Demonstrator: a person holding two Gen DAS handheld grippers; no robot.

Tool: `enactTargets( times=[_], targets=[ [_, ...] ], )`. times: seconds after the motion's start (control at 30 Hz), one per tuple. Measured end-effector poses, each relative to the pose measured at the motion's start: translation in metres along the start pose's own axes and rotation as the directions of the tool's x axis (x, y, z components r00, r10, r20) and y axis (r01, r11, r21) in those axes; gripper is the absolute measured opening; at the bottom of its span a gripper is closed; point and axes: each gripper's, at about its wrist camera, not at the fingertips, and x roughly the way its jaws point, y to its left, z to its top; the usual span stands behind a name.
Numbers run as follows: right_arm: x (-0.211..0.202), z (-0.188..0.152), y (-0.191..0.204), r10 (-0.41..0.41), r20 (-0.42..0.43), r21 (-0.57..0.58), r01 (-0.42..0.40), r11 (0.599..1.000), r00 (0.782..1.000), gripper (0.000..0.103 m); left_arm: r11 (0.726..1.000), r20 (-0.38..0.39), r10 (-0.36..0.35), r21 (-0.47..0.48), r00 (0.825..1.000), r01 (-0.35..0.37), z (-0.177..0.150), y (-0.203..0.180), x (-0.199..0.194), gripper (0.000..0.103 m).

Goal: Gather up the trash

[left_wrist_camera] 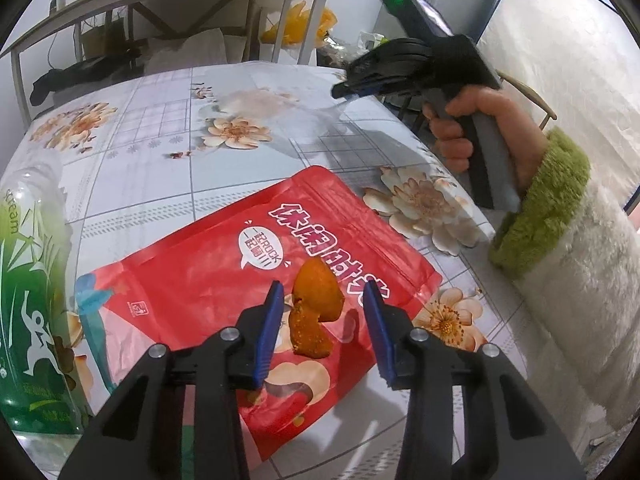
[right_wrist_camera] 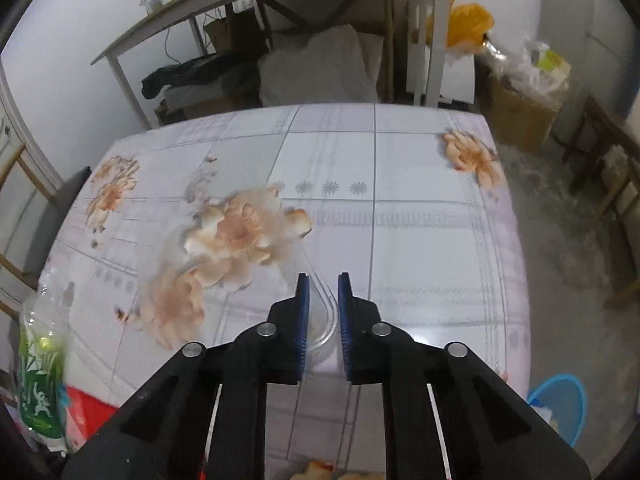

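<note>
The left gripper (left_wrist_camera: 323, 294) hangs over a flat red plastic snack pouch (left_wrist_camera: 224, 276) lying on the table (left_wrist_camera: 160, 168), lower centre of the left wrist frame. Its jaws stand apart on either side of an orange peel piece (left_wrist_camera: 314, 308) resting on the pouch; whether the pads touch the peel cannot be told.

A clear plastic bottle with a green label (left_wrist_camera: 32, 280) stands at the left edge of the frame, beside the pouch.

In the right wrist frame, the right gripper (right_wrist_camera: 323, 308) is at lower centre. Its jaws are closed on the thin rim of a clear plastic container (right_wrist_camera: 322, 332). A blue plastic basket (right_wrist_camera: 560, 404) sits on the floor at lower right.
</note>
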Motion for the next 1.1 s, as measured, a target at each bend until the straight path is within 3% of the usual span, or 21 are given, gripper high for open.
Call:
enactTargets(
  times=[0.2,0.37,0.47,0.7,0.77,0.87,1.1],
  targets=[
    [-0.043,-0.04,-0.022,0.032,0.01,0.155,-0.033,0.987,0.999,0.004,1.0,0.012,-0.013,-0.021,1.0,0.013,0.0,0.006,-0.003,0.04],
    [-0.094,-0.084,-0.036,0.001,0.031,0.213,-0.008,0.977,1.0,0.003,0.999,0.024,-0.035,-0.023,0.999,0.036,-0.001,0.009,-0.009,0.04],
    [-0.126,-0.119,-0.049,0.058,0.039,0.258,-0.066,0.964,0.998,0.003,0.999,0.027,-0.043,-0.012,0.999,0.044,-0.002,0.009,-0.012,0.04],
    [-0.146,-0.172,-0.051,0.079,-0.036,0.274,-0.066,0.96,0.996,0.007,0.999,0.027,-0.042,0.023,0.999,0.042,-0.003,0.005,-0.016,0.04],
    [-0.145,-0.176,-0.05,0.057,-0.039,0.279,-0.044,0.959,0.998,0.01,0.999,0.023,-0.035,0.029,0.999,0.034,-0.003,0.005,-0.014,0.04],
    [-0.146,-0.177,-0.05,0.048,-0.022,0.297,-0.039,0.954,0.999,0.026,0.999,0.013,-0.017,0.032,1.0,0.017,-0.001,0.003,-0.01,0.04],
    [-0.141,-0.169,-0.045,0.031,-0.001,0.277,-0.03,0.96,1.0,0.026,0.998,-0.019,0.007,0.06,1.0,-0.006,-0.001,-0.001,0.002,0.039]
  ],
)
